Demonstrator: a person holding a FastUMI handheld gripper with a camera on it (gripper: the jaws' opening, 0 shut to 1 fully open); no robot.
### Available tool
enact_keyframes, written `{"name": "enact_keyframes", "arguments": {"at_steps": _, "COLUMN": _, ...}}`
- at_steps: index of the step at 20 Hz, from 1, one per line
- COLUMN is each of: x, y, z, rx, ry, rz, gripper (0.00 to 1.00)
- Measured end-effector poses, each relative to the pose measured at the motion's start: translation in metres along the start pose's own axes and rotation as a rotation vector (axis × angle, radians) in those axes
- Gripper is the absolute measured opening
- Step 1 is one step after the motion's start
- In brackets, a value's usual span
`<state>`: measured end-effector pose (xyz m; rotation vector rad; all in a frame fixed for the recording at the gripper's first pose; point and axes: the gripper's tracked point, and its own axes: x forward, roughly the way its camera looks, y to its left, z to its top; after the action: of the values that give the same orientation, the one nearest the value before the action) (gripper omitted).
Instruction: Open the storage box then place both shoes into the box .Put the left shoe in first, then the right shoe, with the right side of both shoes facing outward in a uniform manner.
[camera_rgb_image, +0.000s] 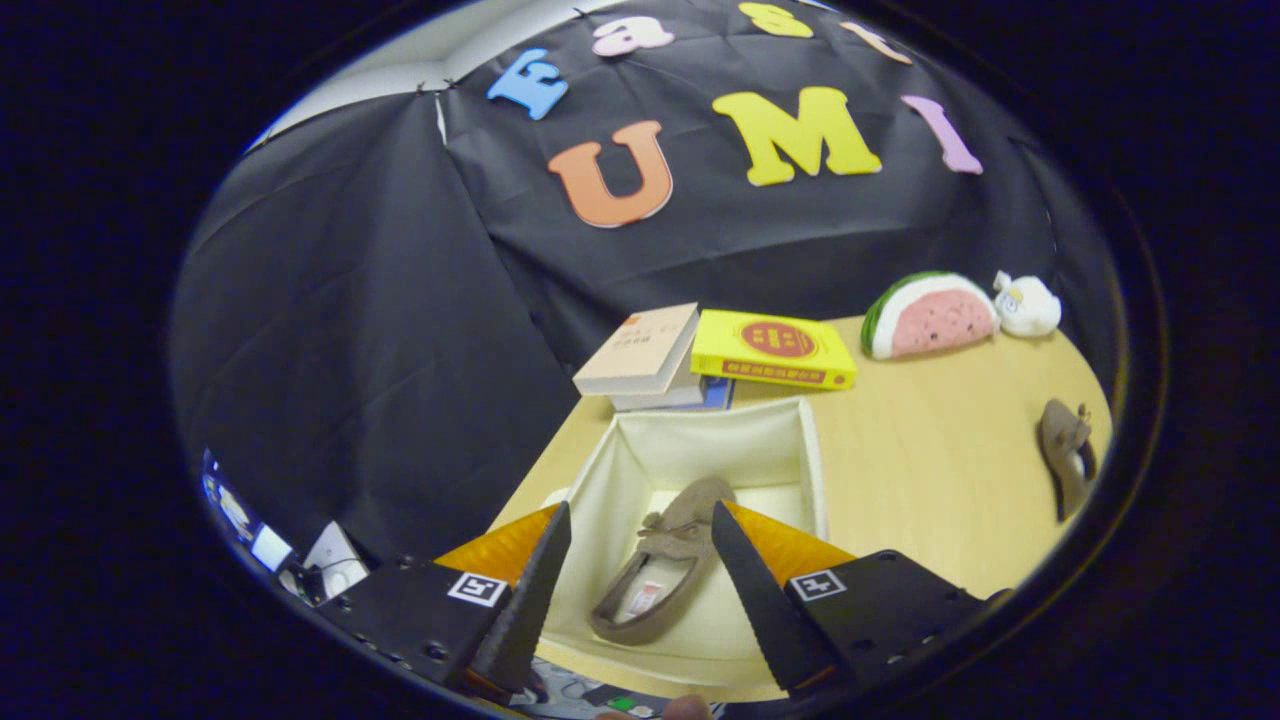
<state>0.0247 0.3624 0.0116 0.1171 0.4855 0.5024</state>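
The cream fabric storage box stands open on the wooden table just ahead of my fingers. A brown suede shoe lies inside it, toe pointing away, its opening facing up. My gripper hovers above the box, open, with the shoe seen between the fingers but apart from them. A second brown shoe lies on the table far to the right of the box, near the table's edge.
Behind the box lie a stack of beige books and a yellow book. A watermelon-slice plush and a small white plush sit at the back right. Bare table stretches between the box and the second shoe.
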Motion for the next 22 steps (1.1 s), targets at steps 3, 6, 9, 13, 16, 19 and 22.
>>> {"name": "enact_keyframes", "arguments": {"at_steps": 3, "x": -0.032, "y": -0.031, "z": 0.014, "rx": -0.1, "ry": -0.057, "rz": -0.027, "gripper": 0.91}}
{"name": "enact_keyframes", "arguments": {"at_steps": 6, "x": -0.069, "y": -0.079, "z": 0.031, "rx": -0.143, "ry": -0.121, "rz": -0.058, "gripper": 0.95}}
{"name": "enact_keyframes", "arguments": {"at_steps": 9, "x": -0.099, "y": -0.15, "z": 0.044, "rx": -0.137, "ry": -0.175, "rz": -0.127, "gripper": 0.96}}
{"name": "enact_keyframes", "arguments": {"at_steps": 13, "x": -0.142, "y": -0.265, "z": 0.05, "rx": -0.115, "ry": -0.172, "rz": -0.243, "gripper": 0.96}}
{"name": "enact_keyframes", "arguments": {"at_steps": 16, "x": -0.163, "y": -0.363, "z": 0.042, "rx": -0.123, "ry": -0.148, "rz": -0.362, "gripper": 0.96}}
{"name": "enact_keyframes", "arguments": {"at_steps": 19, "x": -0.164, "y": -0.439, "z": 0.013, "rx": -0.067, "ry": -0.05, "rz": -0.407, "gripper": 0.96}}
{"name": "enact_keyframes", "arguments": {"at_steps": 22, "x": -0.153, "y": -0.49, "z": -0.01, "rx": -0.023, "ry": 0.041, "rz": -0.413, "gripper": 0.96}}
